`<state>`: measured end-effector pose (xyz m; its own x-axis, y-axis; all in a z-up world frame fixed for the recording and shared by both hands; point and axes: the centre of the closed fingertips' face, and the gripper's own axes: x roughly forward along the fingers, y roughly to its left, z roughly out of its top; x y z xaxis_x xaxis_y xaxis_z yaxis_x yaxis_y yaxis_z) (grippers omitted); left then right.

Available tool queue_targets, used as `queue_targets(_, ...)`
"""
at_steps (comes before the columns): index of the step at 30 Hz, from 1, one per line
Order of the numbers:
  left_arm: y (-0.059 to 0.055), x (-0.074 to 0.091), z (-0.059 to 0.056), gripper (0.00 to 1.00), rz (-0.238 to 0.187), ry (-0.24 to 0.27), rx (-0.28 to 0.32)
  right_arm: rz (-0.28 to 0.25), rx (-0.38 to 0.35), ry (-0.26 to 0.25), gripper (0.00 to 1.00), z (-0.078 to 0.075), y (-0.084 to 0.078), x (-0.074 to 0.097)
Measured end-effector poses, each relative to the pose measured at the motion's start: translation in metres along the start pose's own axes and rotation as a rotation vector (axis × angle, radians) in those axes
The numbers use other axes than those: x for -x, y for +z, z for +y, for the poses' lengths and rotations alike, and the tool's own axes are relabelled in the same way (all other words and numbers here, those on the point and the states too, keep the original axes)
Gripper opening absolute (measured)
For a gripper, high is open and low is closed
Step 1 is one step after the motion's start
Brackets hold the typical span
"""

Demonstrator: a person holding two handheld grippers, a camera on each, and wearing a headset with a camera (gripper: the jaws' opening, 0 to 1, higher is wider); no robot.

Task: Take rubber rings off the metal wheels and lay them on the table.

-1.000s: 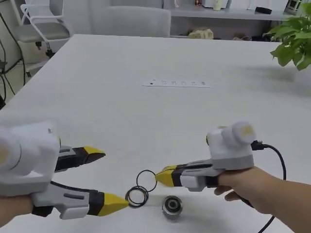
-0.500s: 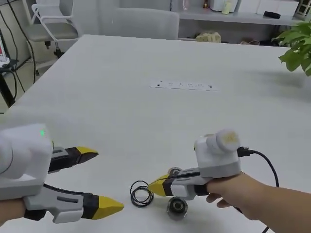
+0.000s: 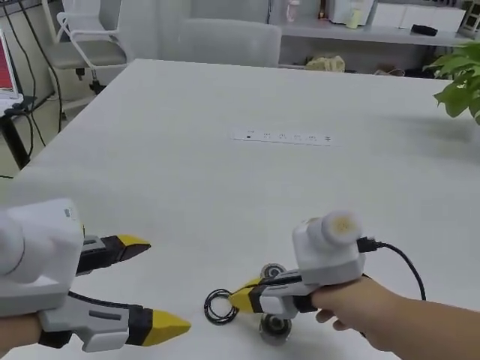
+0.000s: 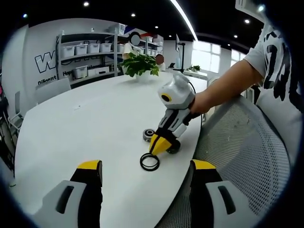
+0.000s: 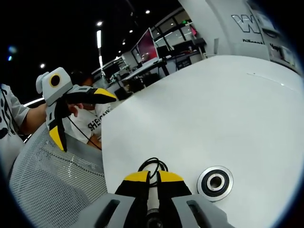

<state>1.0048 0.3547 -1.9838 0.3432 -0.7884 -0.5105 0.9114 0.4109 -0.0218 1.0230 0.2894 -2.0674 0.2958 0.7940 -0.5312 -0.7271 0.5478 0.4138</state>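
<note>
Thin black rubber rings (image 3: 217,307) lie in a small overlapping pile near the table's front edge, and one runs in between my right gripper's jaws. My right gripper (image 3: 237,298) is shut on that rubber ring (image 5: 152,166), its yellow tips low at the pile. One metal wheel (image 3: 271,271) lies just behind this gripper, another (image 3: 275,328) in front of it, half hidden. The right gripper view has a bare wheel (image 5: 215,182) right of the tips. My left gripper (image 3: 161,285) hangs open left of the rings (image 4: 149,162), holding nothing.
The white table (image 3: 247,187) stretches far ahead with a flush socket strip (image 3: 280,138) at its middle. A potted plant (image 3: 461,94) stands at the far right. The right gripper's cable (image 3: 401,262) trails right. A mesh chair back (image 4: 237,142) sits at the near edge.
My right gripper has come down and towards me, bringing its ring from just above the table onto the pile. A second wheel now shows behind it. The left gripper has stayed open.
</note>
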Motion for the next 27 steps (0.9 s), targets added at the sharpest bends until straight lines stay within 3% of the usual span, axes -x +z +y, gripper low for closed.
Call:
queue_targets(12,0.003,-0.004,-0.005,0.72,0.004,-0.012,-0.002,-0.011,0.035,0.007,0.16,0.008,0.005,0.015)
queue_targets(24,0.011,-0.001,-0.008,0.73,-0.018,-0.008,0.0,-0.067,0.037,-0.017,0.23,0.01,0.018,0.044)
queue_targets(27,0.012,0.001,-0.005,0.73,-0.021,0.002,0.002,-0.07,0.076,-0.036,0.25,0.008,0.02,0.055)
